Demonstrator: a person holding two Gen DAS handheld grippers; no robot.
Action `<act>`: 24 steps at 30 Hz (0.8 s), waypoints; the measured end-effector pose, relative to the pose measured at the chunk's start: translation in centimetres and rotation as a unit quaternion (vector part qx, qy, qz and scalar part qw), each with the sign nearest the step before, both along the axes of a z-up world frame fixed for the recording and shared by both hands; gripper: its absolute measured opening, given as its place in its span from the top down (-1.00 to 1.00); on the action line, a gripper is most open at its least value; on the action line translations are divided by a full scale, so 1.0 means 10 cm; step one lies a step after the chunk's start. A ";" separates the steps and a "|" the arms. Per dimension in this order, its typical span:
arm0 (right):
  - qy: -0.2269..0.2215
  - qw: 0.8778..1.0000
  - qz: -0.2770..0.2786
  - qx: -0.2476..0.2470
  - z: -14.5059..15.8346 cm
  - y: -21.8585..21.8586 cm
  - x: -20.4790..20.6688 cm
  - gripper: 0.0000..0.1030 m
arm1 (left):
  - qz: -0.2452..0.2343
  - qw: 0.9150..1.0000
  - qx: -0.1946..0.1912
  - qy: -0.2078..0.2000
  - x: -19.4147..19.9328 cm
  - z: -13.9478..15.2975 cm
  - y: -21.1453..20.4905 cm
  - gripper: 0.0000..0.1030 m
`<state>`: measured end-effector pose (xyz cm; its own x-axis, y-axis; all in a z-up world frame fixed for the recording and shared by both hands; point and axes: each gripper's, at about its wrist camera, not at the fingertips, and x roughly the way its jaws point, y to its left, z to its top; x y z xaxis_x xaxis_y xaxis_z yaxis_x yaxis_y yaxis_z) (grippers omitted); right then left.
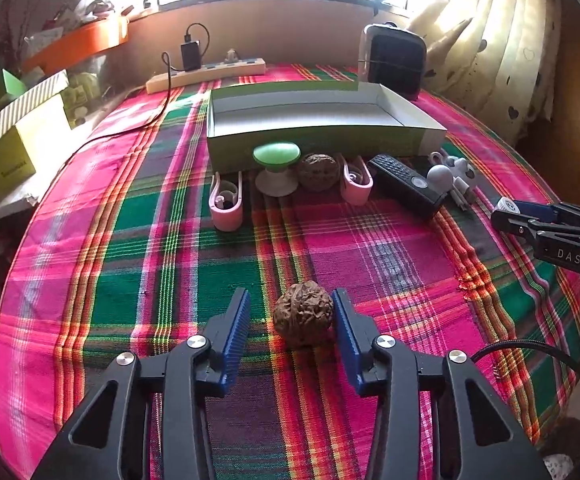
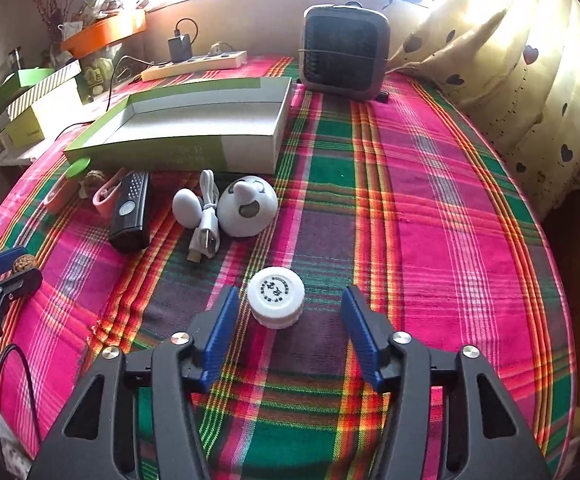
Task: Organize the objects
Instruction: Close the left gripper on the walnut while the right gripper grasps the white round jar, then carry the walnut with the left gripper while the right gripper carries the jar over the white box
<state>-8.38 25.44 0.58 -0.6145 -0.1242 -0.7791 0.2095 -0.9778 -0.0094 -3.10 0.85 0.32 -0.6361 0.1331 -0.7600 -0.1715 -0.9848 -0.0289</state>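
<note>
My left gripper (image 1: 291, 310) is open with a brown walnut (image 1: 303, 314) on the plaid cloth between its blue pads; the right pad touches it, the left stands apart. My right gripper (image 2: 290, 306) is open around a small white round jar (image 2: 276, 297), both pads apart from it. An open green and white box (image 1: 321, 136) lies at the back, also in the right wrist view (image 2: 186, 136). In front of it sit a green-topped knob (image 1: 276, 160), a second walnut (image 1: 317, 171), two pink clips (image 1: 226, 202), a black remote (image 1: 407, 184) and white items (image 1: 449, 176).
A white round toy (image 2: 248, 206), white egg shape (image 2: 186, 207) and white USB cable (image 2: 206, 216) lie beside the remote (image 2: 130, 210). A dark fan heater (image 2: 343, 52) and a power strip (image 2: 194, 63) stand at the back. Stacked boxes (image 1: 18, 136) are on the left, a curtain (image 2: 509, 60) on the right.
</note>
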 end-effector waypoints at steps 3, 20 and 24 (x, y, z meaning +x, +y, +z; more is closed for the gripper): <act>0.001 1.000 0.006 0.000 0.00 -0.03 0.00 0.18 | -0.006 1.000 0.000 0.000 -0.01 0.00 0.02 0.47; 0.002 1.000 0.006 0.000 0.02 -0.09 -0.02 0.45 | -0.011 1.000 0.011 -0.005 -0.10 0.04 0.02 0.49; 0.008 1.000 0.006 -0.006 0.07 -0.11 -0.03 0.45 | -0.011 1.000 0.012 -0.002 -0.15 0.09 0.01 0.49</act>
